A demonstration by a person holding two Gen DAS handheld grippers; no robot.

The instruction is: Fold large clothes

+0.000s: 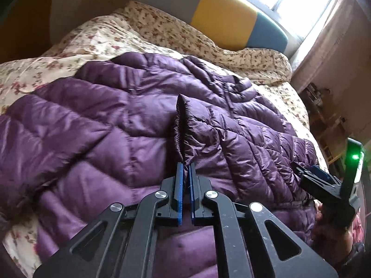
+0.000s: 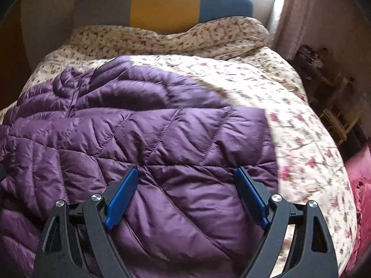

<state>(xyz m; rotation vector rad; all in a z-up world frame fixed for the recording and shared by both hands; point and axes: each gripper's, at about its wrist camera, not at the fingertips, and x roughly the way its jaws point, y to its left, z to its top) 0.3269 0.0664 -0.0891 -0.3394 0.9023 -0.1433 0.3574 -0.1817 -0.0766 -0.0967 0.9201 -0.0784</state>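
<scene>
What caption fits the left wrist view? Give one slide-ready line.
Left gripper pinches a fold of the purple puffer jacket spread on a floral quilt.

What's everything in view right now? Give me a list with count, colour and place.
Quilted puffer jacket: one, purple, spread on the bed; a fold of it is pinched in the left gripper.
Floral duvet: one, cream with red flowers, covering the bed under the jacket.
Padded headboard: one, grey, yellow and teal panels, at the bed's far end.
Curtain: one, pinkish, by the window.
Pink fabric: one, beside the bed's right edge.
Left gripper: black with blue pads, shut on the jacket fold.
Right gripper: black with blue pads, open over the jacket.
</scene>
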